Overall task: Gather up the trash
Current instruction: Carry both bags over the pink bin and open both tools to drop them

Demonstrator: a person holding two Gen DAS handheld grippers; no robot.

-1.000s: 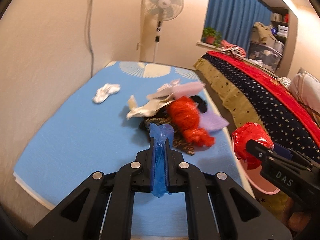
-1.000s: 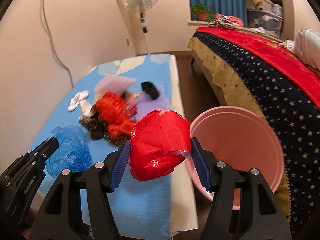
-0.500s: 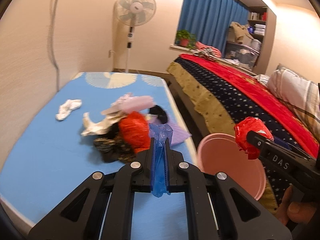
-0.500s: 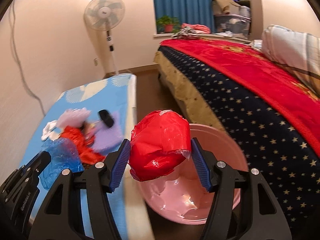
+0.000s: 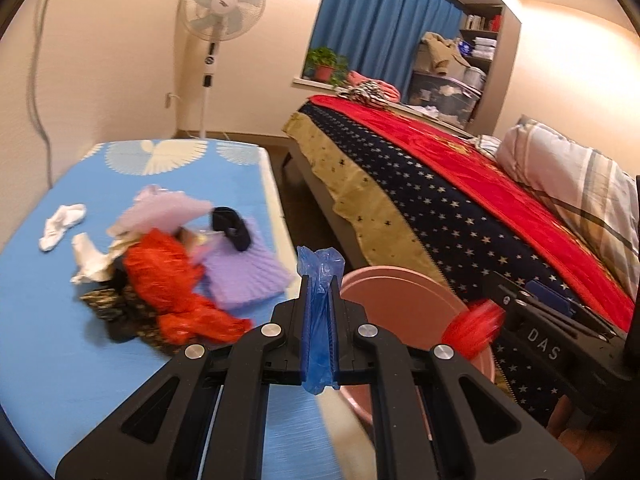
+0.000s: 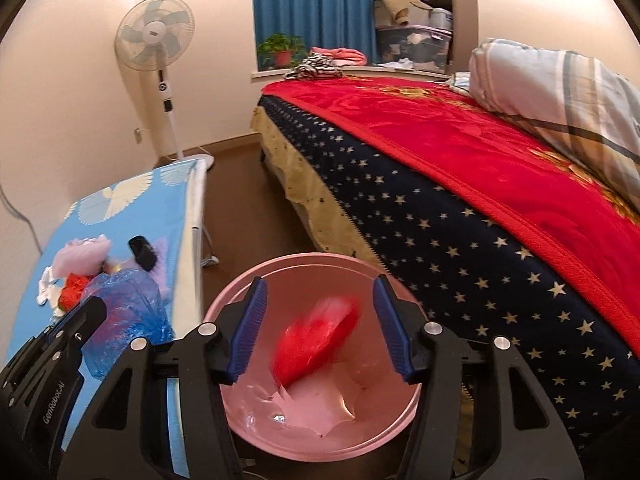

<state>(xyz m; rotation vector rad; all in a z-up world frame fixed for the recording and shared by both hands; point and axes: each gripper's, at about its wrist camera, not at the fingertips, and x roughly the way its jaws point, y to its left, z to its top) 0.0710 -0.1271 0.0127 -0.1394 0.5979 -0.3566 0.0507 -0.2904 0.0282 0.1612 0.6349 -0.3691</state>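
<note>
Over the pink bucket [image 6: 320, 360] the right hand-held gripper [image 6: 322, 330] stands spread wide, and a blurred red wrapper [image 6: 316, 344] lies between its fingers and free of them, inside the bucket's rim. Beside it, the left hand-held gripper [image 5: 320, 320] pinches a blue plastic bag [image 5: 320, 280] near the blue table [image 5: 60, 320] of litter.

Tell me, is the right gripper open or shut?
Open: right gripper jaws spread, red wrapper blurred between them, untouched, over pink bin.
</note>
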